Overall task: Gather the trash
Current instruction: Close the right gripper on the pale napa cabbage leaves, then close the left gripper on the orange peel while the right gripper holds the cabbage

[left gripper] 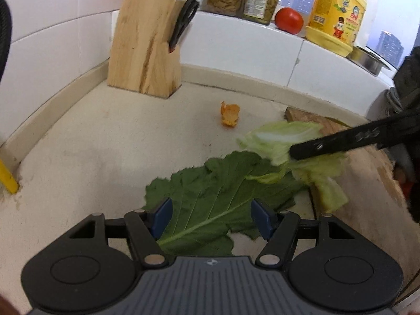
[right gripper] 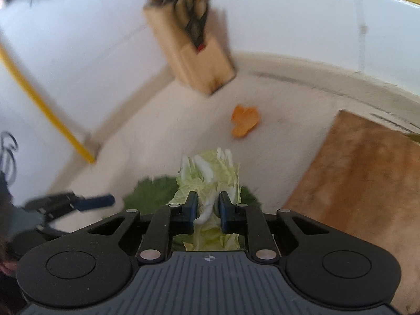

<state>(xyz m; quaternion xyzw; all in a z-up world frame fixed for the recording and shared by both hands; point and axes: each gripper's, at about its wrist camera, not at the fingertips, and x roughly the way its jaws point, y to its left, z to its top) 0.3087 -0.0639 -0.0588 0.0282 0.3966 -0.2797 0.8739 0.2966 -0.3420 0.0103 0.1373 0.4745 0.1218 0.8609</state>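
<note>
Right tongs (right gripper: 208,207) pinching pale cabbage leaf (right gripper: 210,176), left tongs (left gripper: 211,216) spread wide over dark green leaf (left gripper: 210,197)

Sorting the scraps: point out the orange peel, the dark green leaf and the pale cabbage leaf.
orange peel (left gripper: 230,114), left wrist view, middle of the peel.
dark green leaf (left gripper: 210,197), left wrist view, centre near the midrib.
pale cabbage leaf (right gripper: 210,173), right wrist view, upper leafy part.

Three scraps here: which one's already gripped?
The pale cabbage leaf, shut in the right gripper. The dark green leaf and orange peel lie loose on the counter.
</note>
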